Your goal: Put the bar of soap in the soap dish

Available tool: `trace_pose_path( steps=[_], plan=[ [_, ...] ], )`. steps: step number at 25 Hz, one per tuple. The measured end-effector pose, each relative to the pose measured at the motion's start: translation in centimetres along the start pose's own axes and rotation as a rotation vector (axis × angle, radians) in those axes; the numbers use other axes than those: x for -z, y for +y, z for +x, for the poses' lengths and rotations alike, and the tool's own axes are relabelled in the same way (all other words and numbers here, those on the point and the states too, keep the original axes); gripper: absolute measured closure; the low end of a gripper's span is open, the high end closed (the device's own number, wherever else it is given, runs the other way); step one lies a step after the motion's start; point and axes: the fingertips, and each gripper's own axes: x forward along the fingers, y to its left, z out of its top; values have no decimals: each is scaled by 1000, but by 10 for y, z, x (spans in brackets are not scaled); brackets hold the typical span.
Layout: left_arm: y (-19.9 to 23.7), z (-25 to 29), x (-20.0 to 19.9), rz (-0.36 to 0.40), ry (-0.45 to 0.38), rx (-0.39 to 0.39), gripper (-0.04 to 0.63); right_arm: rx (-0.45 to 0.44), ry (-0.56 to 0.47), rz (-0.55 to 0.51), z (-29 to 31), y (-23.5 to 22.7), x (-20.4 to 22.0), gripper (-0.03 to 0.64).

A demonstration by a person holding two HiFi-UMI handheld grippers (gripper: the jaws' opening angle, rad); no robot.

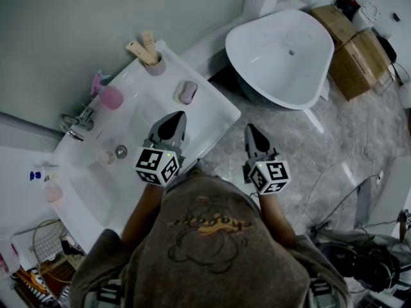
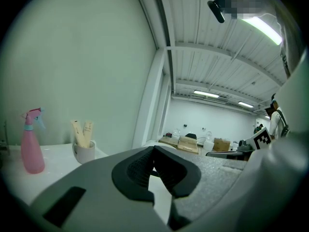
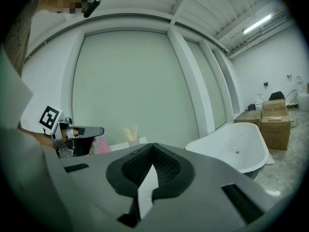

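Note:
A pinkish bar of soap (image 1: pixel 188 92) lies in a pale soap dish (image 1: pixel 178 93) on the white sink counter (image 1: pixel 212 117), at its far right end. My left gripper (image 1: pixel 176 117) hangs over the counter just short of the dish, its jaws shut with nothing between them. In the left gripper view the fingertips (image 2: pixel 153 150) meet and neither soap nor dish shows. My right gripper (image 1: pixel 250 129) is to the right of the counter, over the floor, also shut and empty; its tips (image 3: pixel 153 147) touch in the right gripper view.
On the counter stand a cup with two tubes (image 1: pixel 149 56), a pink spray bottle (image 1: pixel 108 95) and a tap (image 1: pixel 77 120) by the basin drain (image 1: pixel 121 151). A white bathtub (image 1: pixel 282 56) and cardboard boxes (image 1: pixel 353 50) stand further right. A wire basket (image 1: pixel 51 249) sits lower left.

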Motion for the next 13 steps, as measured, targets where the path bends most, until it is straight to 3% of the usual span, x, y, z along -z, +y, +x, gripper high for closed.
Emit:
trace_pose_path(
  steps=[13],
  plan=[
    [4,-1,-1,3,0,-6,591,-23,-29,-5,4,4,-5,617]
  ],
)
